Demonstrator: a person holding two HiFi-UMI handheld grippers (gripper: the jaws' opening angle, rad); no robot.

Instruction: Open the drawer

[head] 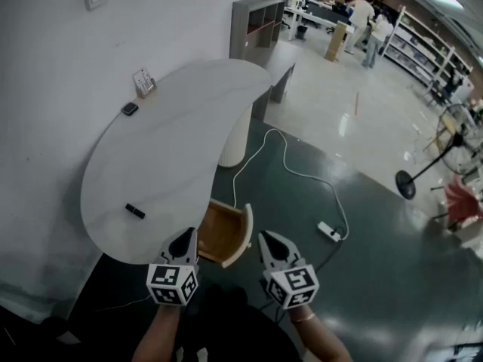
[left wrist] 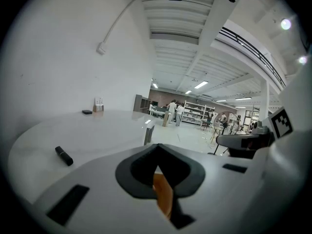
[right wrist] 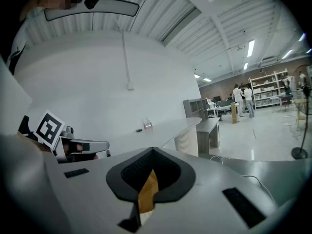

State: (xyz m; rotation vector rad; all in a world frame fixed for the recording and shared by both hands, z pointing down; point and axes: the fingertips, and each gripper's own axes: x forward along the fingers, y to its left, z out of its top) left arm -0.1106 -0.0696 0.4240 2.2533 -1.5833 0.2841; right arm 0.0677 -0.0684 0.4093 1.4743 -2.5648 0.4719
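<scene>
Drawer [head: 221,232] of brown wood stands open, sticking out from under the near edge of the white table [head: 173,142] toward the dark floor at the right of the head view. Its pale curved front [head: 243,236] faces right, and that front's long axis runs roughly from the top of the view to the bottom, slightly tilted. Its inside shows brown wood; whether anything lies in it cannot be told.

The left gripper [head: 184,236] sits just beside the drawer's left side and the right gripper [head: 266,238] just beside its front, one on either flank. Both claws are clenched with nothing between them: in each gripper view the pads meet at the tips, and a sliver of the drawer's wood shows through the gap behind them.

On the table a black stick-shaped object [head: 134,211] lies near the drawer end; a small dark object [head: 130,108] and a small holder [head: 143,83] with white pieces standing upright in it sit at the wall edge. A white cable [head: 287,157] snakes over the floor to a power strip [head: 329,231]
</scene>
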